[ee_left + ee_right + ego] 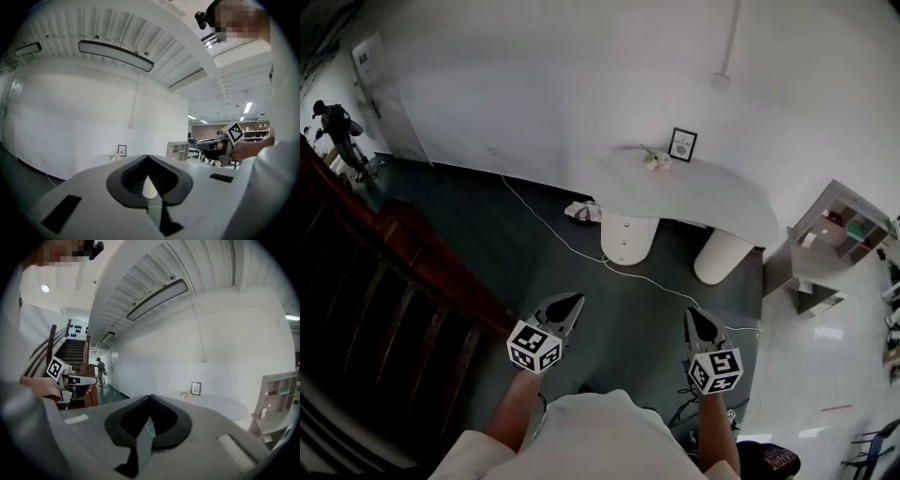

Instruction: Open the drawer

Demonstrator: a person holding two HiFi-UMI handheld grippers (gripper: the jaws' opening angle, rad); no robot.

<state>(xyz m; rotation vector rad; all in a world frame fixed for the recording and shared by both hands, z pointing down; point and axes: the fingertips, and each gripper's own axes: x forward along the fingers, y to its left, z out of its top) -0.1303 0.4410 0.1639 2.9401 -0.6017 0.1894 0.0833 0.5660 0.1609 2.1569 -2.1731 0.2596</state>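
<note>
No drawer shows plainly in any view. My left gripper (571,302) is held at waist height over the dark green floor, shut, with nothing between its fingers. In its own view the left gripper (148,157) has its tips meeting and points at the white wall. My right gripper (693,315) is level beside it, also shut and empty. The right gripper (150,396) faces the white oval table (220,405). Each gripper shows in the other's view: the right gripper (212,145), the left gripper (78,379).
The white table (703,199) on two round legs stands ahead, with a small framed picture (682,144) on it. A pale cubby shelf unit (836,232) stands at right. A white cable (570,246) crosses the floor. A wooden railing (422,255) runs along the left. A person (336,127) stands far left.
</note>
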